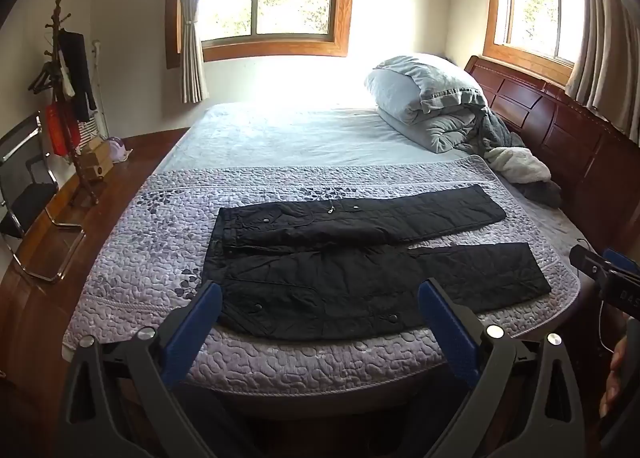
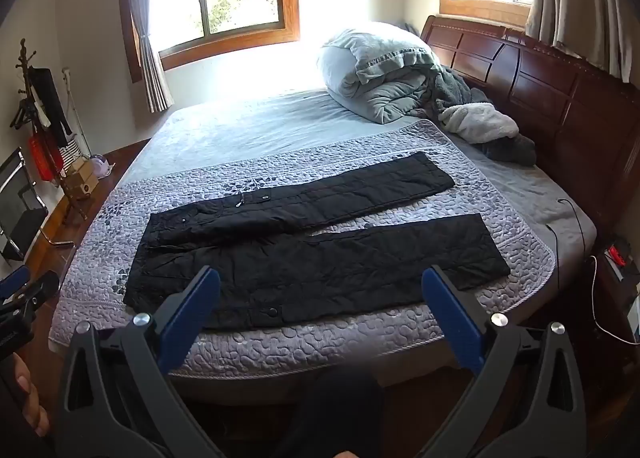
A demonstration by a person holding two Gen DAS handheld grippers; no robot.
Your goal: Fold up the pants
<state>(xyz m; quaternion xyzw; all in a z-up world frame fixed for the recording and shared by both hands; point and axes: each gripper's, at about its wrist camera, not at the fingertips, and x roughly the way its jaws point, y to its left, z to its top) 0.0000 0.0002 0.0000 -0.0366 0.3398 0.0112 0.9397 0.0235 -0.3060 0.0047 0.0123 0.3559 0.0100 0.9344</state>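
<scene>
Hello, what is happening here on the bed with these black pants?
A person stands at the edge of the bed with a hand-held gripper in each hand. The left hand-held gripper and the right hand-held gripper are both open and hold nothing. The black pants lie spread flat on the quilt, legs apart and pointing toward the headboard. No fold is made yet.

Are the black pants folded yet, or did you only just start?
Only just starting. Done: the black pants lie spread flat on the purple quilt, legs apart. In hand: nothing; the left tongs and right tongs hang open before the bed, touching no cloth. Left: every fold.
</scene>
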